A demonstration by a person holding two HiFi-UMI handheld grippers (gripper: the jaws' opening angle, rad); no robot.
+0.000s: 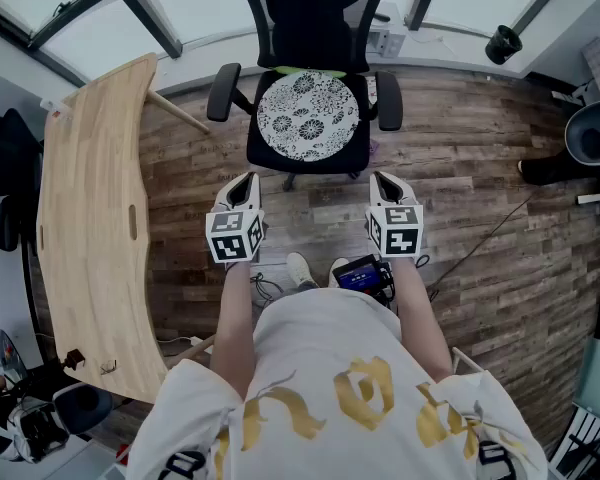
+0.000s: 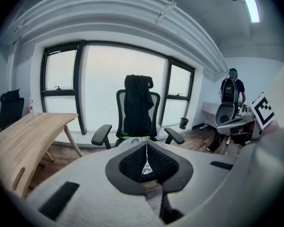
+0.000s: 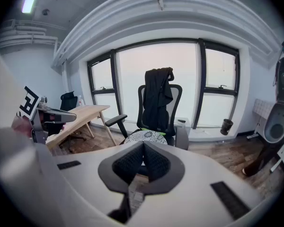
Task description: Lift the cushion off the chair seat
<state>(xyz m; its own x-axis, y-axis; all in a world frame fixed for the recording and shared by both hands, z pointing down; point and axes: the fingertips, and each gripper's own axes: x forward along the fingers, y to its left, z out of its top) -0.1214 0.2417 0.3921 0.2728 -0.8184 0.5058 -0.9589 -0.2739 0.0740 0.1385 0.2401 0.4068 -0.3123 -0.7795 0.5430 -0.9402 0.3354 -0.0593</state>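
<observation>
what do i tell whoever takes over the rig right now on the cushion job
Left tool: shut, empty, held in front of the chair, not touching it.
Right tool: shut, empty, level with the left one and also short of the chair.
Cushion: round, black-and-white pattern, lying flat on the seat between the armrests. A dark jacket hangs on the backrest; the wooden desk is to the left.
Done: nothing yet.
Left: open the tools, reach in, grip the cushion's edge, lift it off the seat.

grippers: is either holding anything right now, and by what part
Nothing. Left gripper and right gripper are shut and empty, short of the round black-and-white patterned cushion.
</observation>
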